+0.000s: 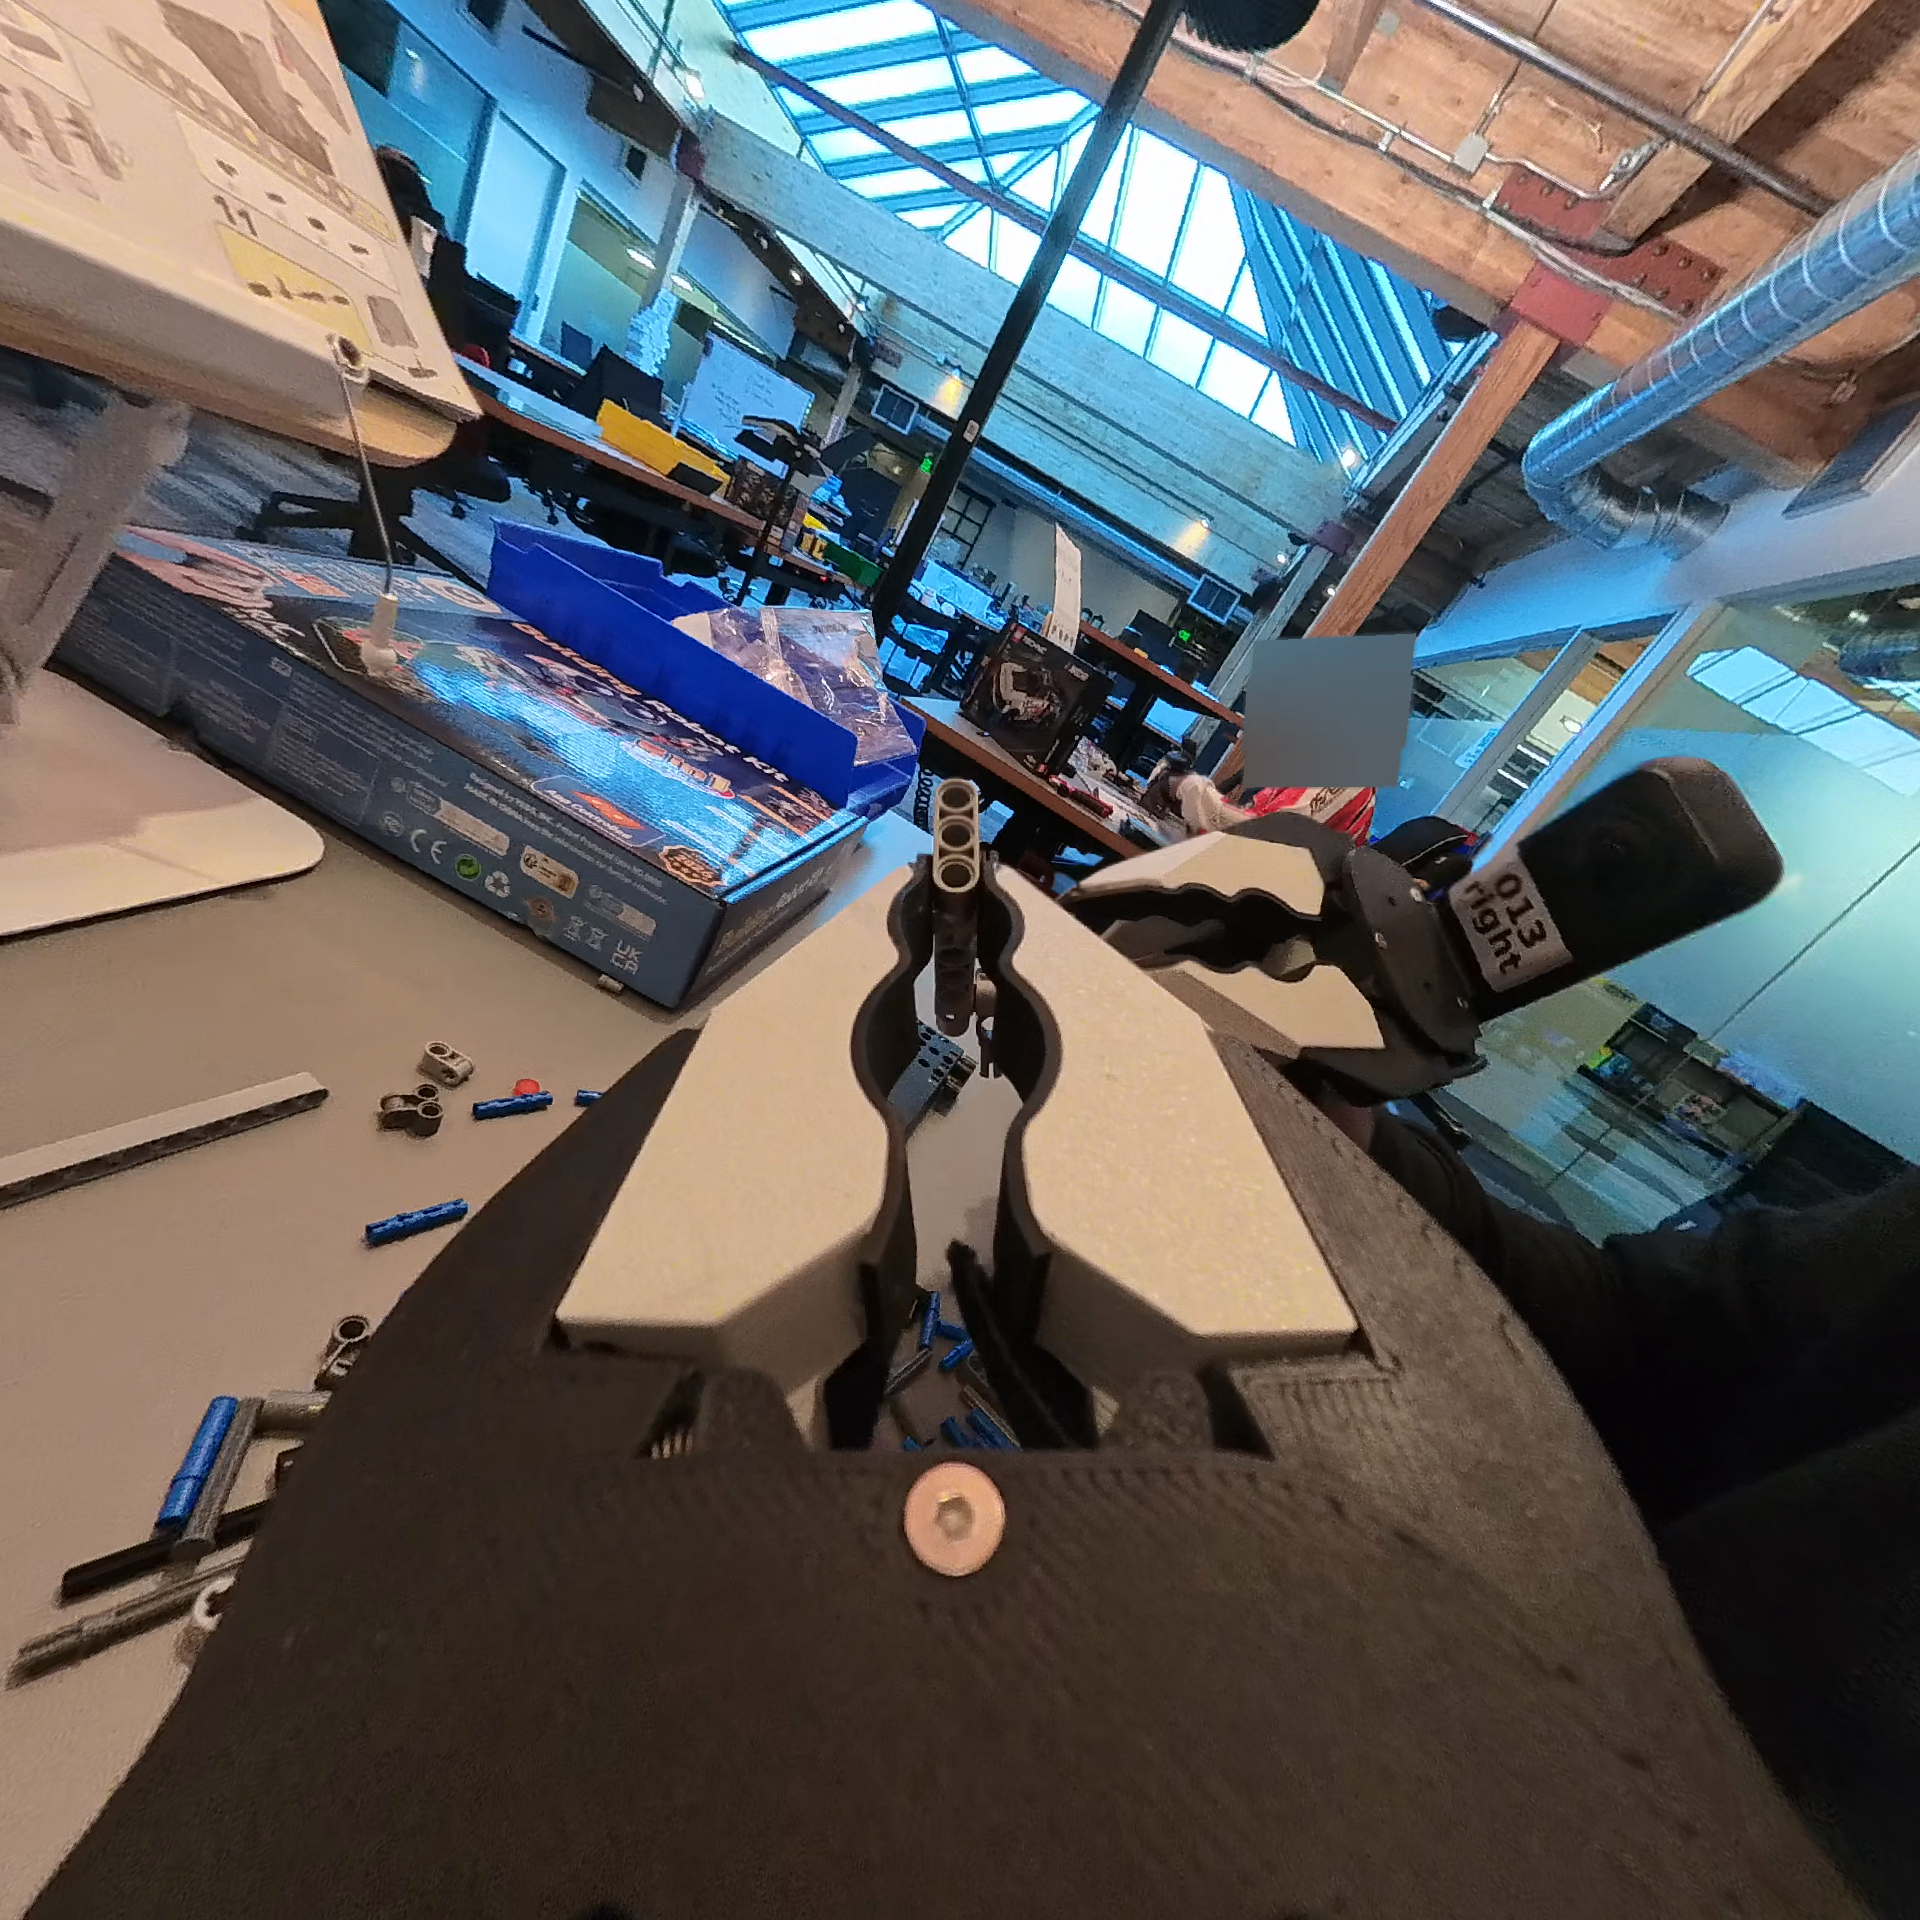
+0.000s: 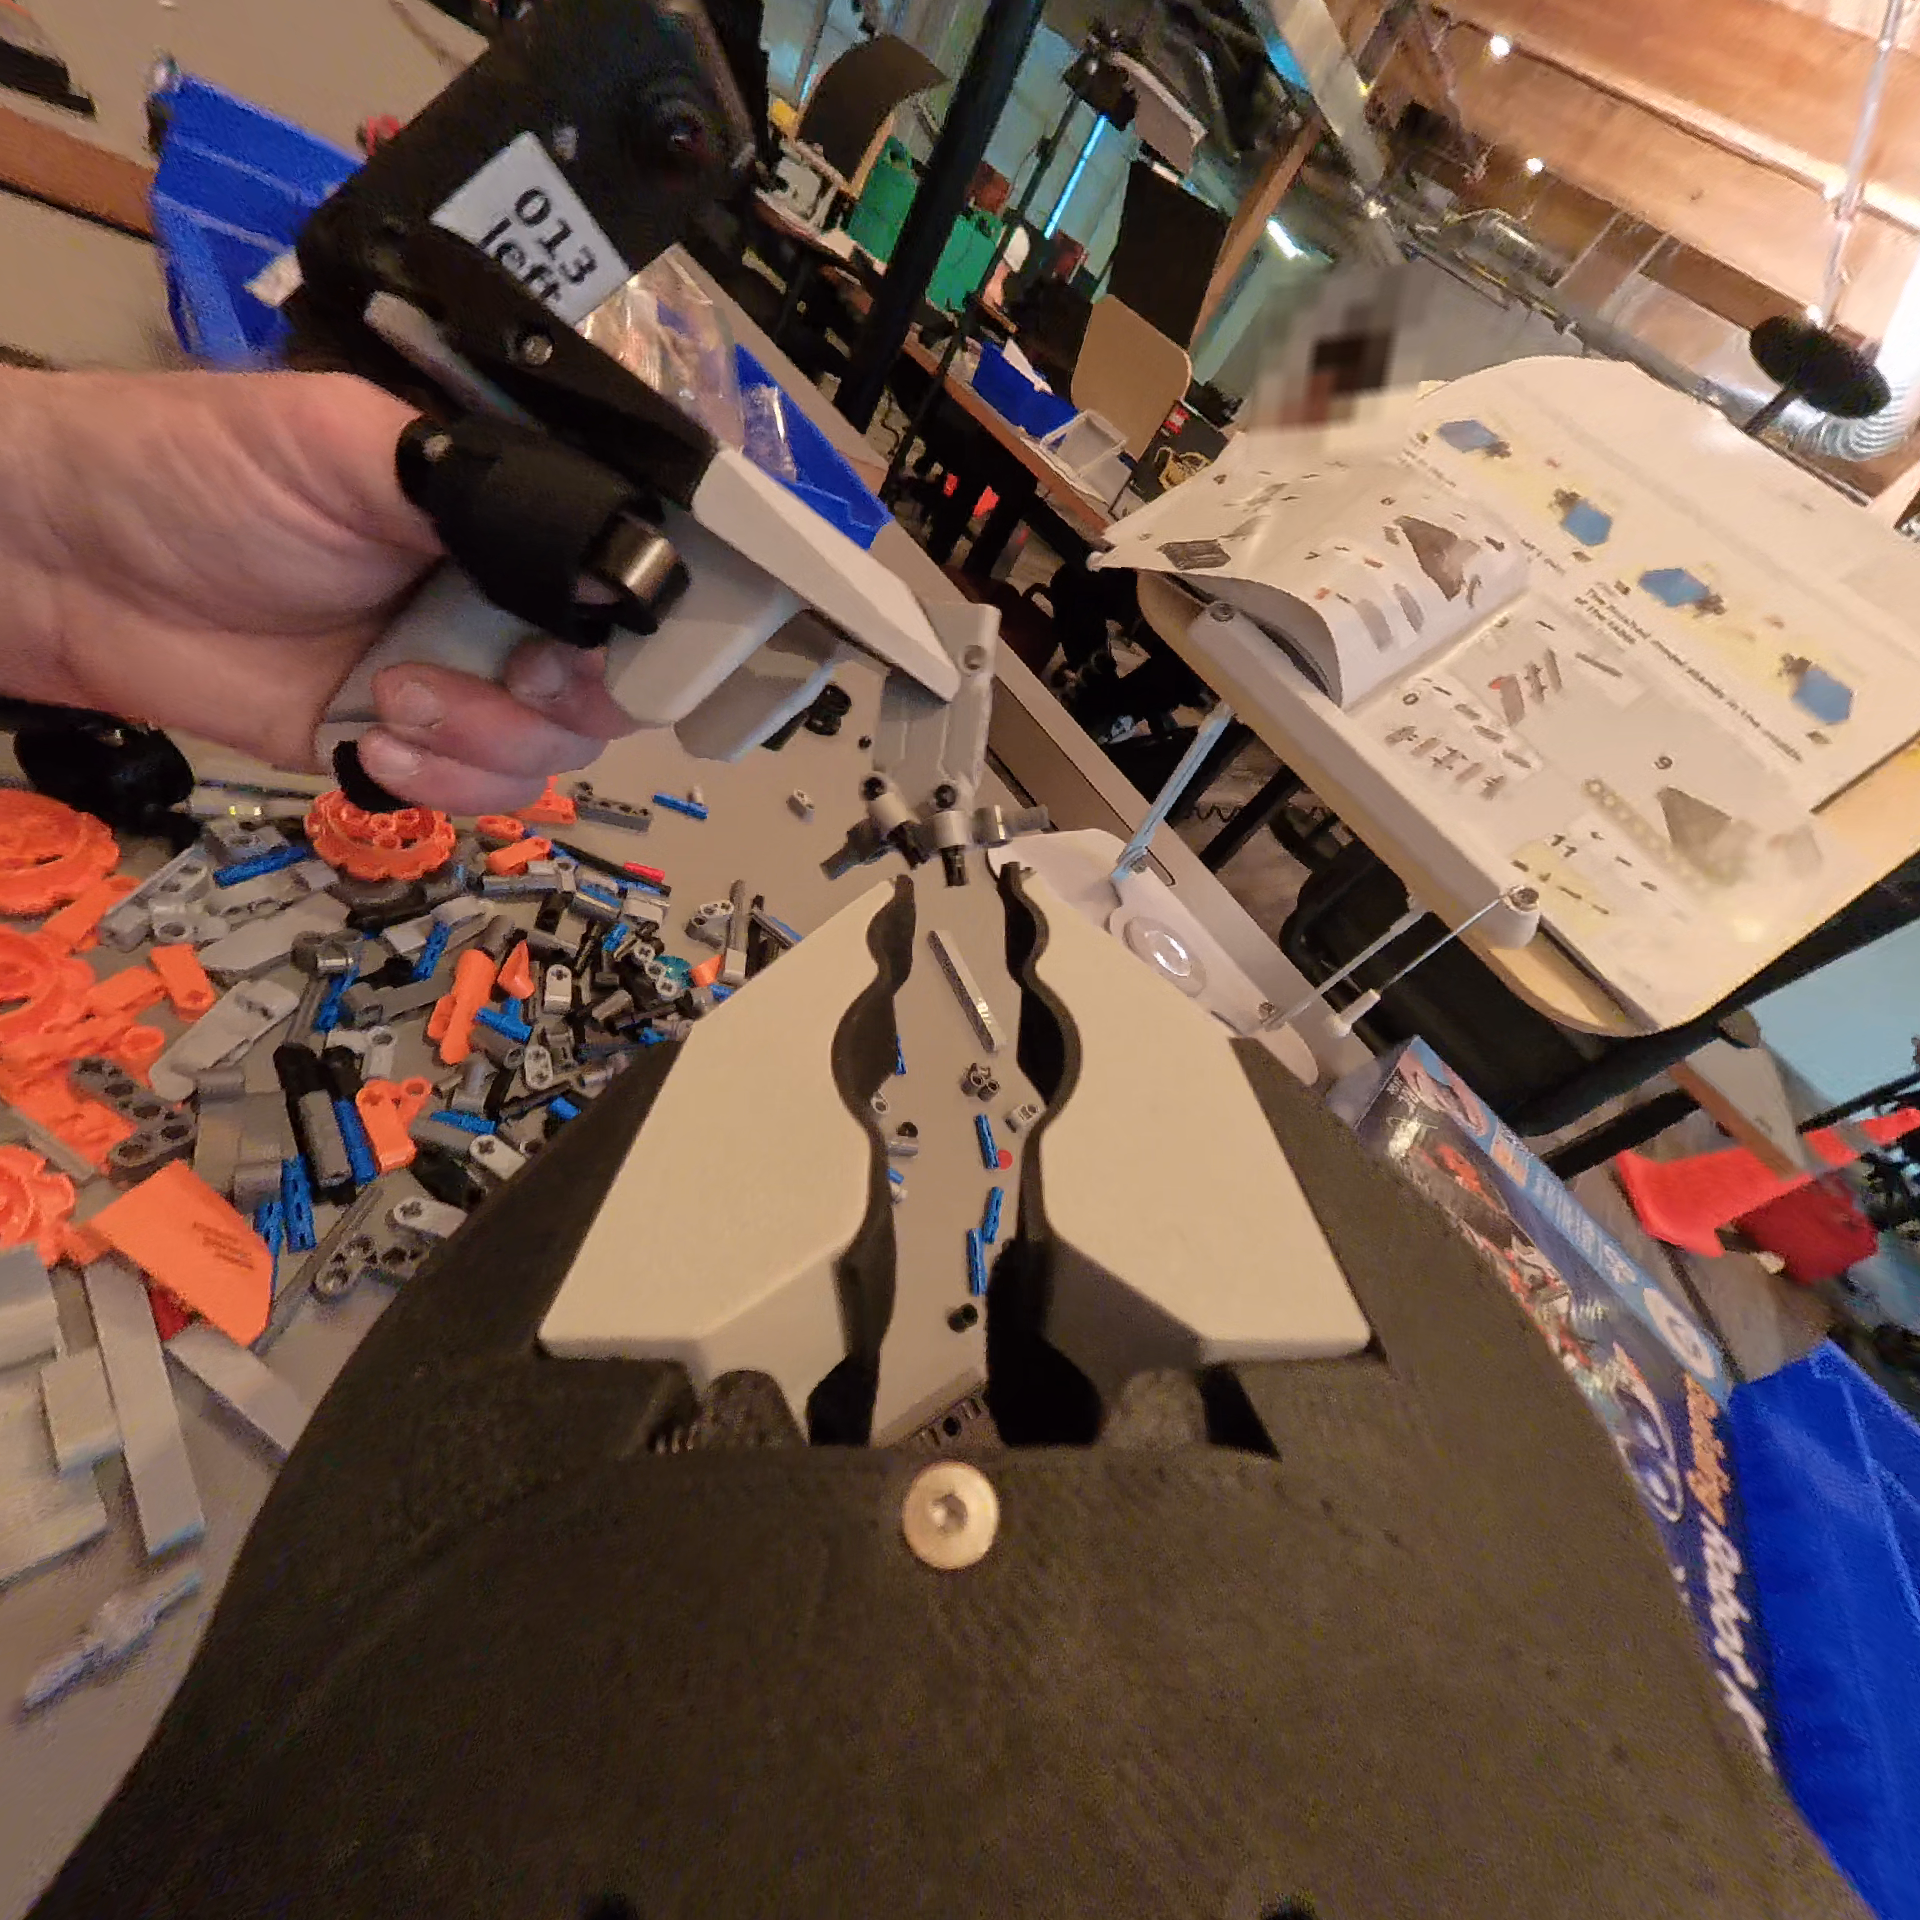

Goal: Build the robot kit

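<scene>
Left hand-held gripper [image 1: 954,883] clamps a grey beam assembly [image 1: 955,831] above the counter [image 1: 260,1039].
The right hand-held gripper [image 2: 951,883], fingers slightly apart and empty, has its tips at the assembly's dangling connectors [image 2: 940,826]. Below lie loose parts [image 2: 416,1018]; a kit box [image 1: 468,748], blue bin [image 1: 665,623] and manual [image 2: 1507,644] sit nearby.
</scene>
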The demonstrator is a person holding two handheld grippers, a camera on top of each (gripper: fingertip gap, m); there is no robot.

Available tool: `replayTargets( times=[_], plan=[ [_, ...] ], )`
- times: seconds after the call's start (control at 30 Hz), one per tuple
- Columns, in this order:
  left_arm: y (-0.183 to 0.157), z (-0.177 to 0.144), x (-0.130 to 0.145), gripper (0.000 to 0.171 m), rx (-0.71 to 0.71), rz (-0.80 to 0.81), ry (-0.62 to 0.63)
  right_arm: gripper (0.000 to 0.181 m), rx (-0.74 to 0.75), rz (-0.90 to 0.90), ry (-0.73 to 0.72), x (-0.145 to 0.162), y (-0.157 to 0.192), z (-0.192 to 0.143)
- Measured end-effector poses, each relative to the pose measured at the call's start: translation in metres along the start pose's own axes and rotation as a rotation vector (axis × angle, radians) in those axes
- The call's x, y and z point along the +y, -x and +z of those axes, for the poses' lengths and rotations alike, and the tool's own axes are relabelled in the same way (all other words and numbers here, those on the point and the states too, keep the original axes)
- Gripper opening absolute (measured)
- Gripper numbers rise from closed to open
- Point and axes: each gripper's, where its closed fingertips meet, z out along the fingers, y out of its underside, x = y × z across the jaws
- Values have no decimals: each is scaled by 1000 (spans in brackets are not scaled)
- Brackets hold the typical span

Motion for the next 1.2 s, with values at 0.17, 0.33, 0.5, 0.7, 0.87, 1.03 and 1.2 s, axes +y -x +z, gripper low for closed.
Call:
replayTargets(
  times=[0.17, 0.33, 0.5, 0.7, 0.87, 1.03, 1.2],
  plan=[
    [-2, 3, 3, 5, 5, -7, 8, 17, -49, -135, 42, 2, 20, 8],
    [-1, 4, 6, 5, -13, 14, 22, 13, 34, -295, 87, 5, 18, 11],
    [1, 5, 8, 5, -33, 29, 30, 14, 58, -351, 132, 11, 17, 15],
    [3, 4, 6, 5, -62, 38, 14, 4, 5, -278, 150, 16, 25, 19],
    [3, 4, 6, 5, -55, 34, 9, 4, -11, -217, 132, 14, 24, 18],
    [3, 5, 9, 5, -44, 19, 20, 9, -31, -146, 69, 7, 16, 7],
    [3, 10, 12, 5, -50, 40, 57, 15, -23, -10, 7, 9, -10, -11]
  ],
)
